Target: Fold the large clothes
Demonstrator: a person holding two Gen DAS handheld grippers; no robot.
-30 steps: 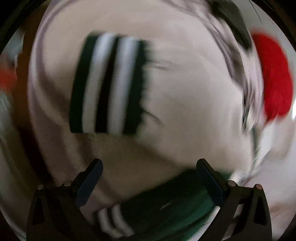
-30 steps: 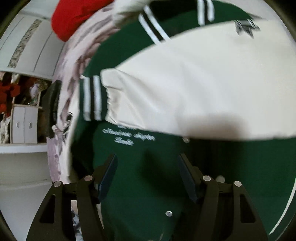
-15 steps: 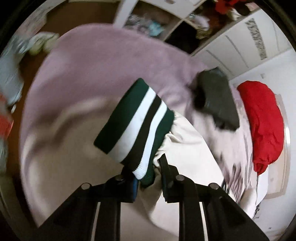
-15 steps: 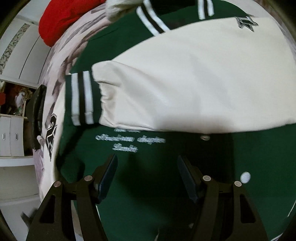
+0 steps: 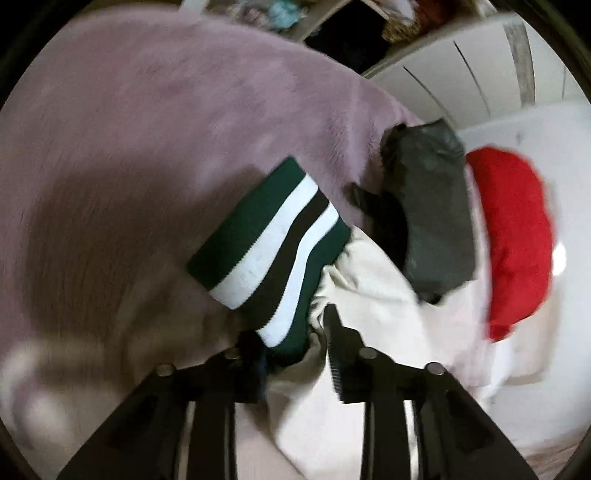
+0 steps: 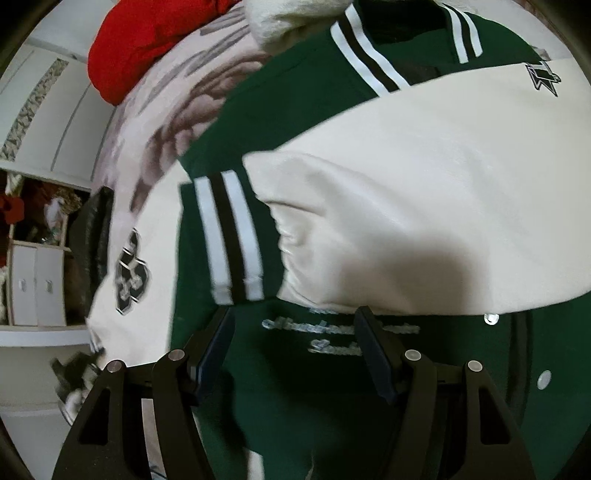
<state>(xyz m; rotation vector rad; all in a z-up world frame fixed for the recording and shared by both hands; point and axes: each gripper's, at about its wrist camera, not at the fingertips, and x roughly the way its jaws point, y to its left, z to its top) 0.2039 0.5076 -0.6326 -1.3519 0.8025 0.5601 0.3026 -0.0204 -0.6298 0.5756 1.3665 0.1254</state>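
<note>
A green varsity jacket (image 6: 295,387) with cream sleeves lies on the bed. One cream sleeve (image 6: 424,206) is folded across its green front, its striped cuff (image 6: 229,236) pointing left. My right gripper (image 6: 295,350) is open and empty just above the embroidered chest lettering (image 6: 340,336). In the left wrist view my left gripper (image 5: 291,343) is shut on the other sleeve's striped cuff (image 5: 273,247), which sticks up from the jaws, with cream sleeve cloth (image 5: 369,295) trailing to the right.
A mauve fleece blanket (image 5: 166,129) covers the bed. A dark folded garment (image 5: 432,210) and a red cushion (image 5: 513,240) lie beyond the cuff. White cupboards (image 6: 37,280) and open shelves stand at the left. A cream fluffy item (image 6: 291,18) lies above the collar.
My left gripper has closed on the striped cuff and lifted it off the bed, carrying it. My right gripper has drifted over the jacket front, staying open.
</note>
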